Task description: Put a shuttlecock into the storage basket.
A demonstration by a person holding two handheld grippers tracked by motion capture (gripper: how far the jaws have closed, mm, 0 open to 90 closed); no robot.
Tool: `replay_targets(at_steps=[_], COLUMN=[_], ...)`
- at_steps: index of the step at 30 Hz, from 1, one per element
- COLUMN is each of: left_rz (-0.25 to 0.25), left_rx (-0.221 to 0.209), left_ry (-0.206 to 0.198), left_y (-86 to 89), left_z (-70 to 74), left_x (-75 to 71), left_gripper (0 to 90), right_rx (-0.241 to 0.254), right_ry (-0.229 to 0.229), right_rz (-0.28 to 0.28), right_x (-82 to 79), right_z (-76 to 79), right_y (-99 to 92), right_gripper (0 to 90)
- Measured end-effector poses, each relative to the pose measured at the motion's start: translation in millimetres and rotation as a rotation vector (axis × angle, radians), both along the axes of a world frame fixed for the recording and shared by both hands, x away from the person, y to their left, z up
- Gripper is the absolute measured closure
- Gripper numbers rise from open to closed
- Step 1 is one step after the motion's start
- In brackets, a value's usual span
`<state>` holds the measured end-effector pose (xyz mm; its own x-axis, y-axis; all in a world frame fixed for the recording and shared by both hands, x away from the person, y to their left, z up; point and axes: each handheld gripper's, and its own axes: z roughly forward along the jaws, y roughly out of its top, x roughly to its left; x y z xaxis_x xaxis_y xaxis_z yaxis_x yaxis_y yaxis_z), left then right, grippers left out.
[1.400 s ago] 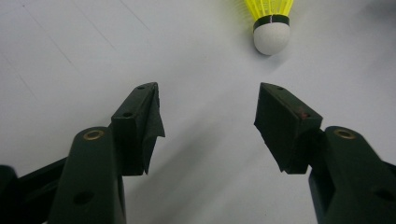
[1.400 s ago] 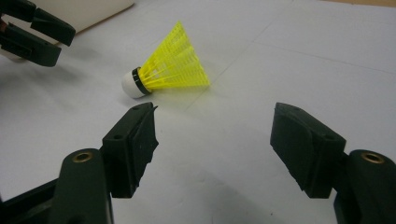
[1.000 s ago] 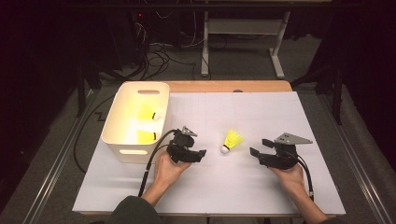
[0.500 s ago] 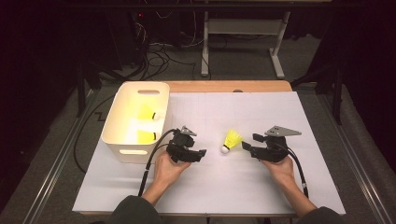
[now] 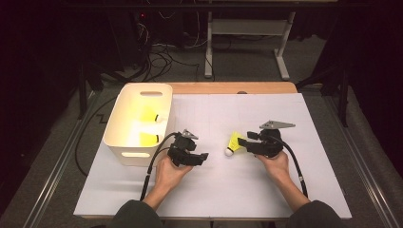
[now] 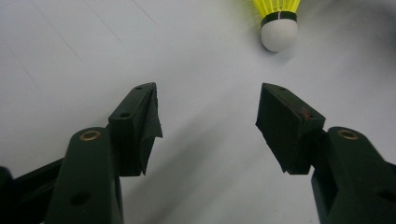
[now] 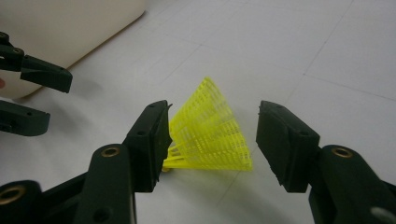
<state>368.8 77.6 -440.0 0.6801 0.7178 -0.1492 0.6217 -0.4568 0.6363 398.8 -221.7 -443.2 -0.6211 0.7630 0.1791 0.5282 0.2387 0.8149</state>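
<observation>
High view — shuttlecock (image 5: 235, 142): on table, centre, between both grippers.
Right gripper (image 5: 243, 138): at shuttlecock's 3 o'clock — jaws just closing around skirt, not yet pressing.
Left gripper (image 5: 203, 157): released, idle.
Bin (image 5: 117, 128): 9 o'clock, likely destination.

black grippers (image 5: 192, 153), black cables, seemingly dark-green sleeves (image 5: 134, 214).

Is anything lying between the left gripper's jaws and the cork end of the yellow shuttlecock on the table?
No. In the left gripper view, bare white table separates the open left gripper from the shuttlecock.
</observation>
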Motion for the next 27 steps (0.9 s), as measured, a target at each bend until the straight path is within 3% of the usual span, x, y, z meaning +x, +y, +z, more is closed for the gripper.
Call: replay_targets(at_steps=[3,7,19,27], left_rz=[-0.008,-0.004,-0.012,-0.011], left_rx=[0.021,0.007,0.018,0.007], left_ry=[-0.021,-0.01,-0.013,-0.01], left_y=[-1.6,-1.6,-2.7,-3.2], left_z=[0.3,-0.5,-1.1,-1.4], left_x=[-2.0,-0.6,-0.9,-0.3], left_gripper=[40.2,40.1,40.4,40.0], right_rx=[0.006,-0.003,-0.043,-0.02], right_ry=[0.011,0.019,0.045,0.078], right_rz=[-0.001,0.004,0.008,0.038], right_x=[2.3,5.0,7.8,8.9], right_z=[0.9,1.6,-3.6,-2.5], right_y=[3.1,7.5,16.4,11.9], right_gripper=[46.7,49.1,58.6,70.5])
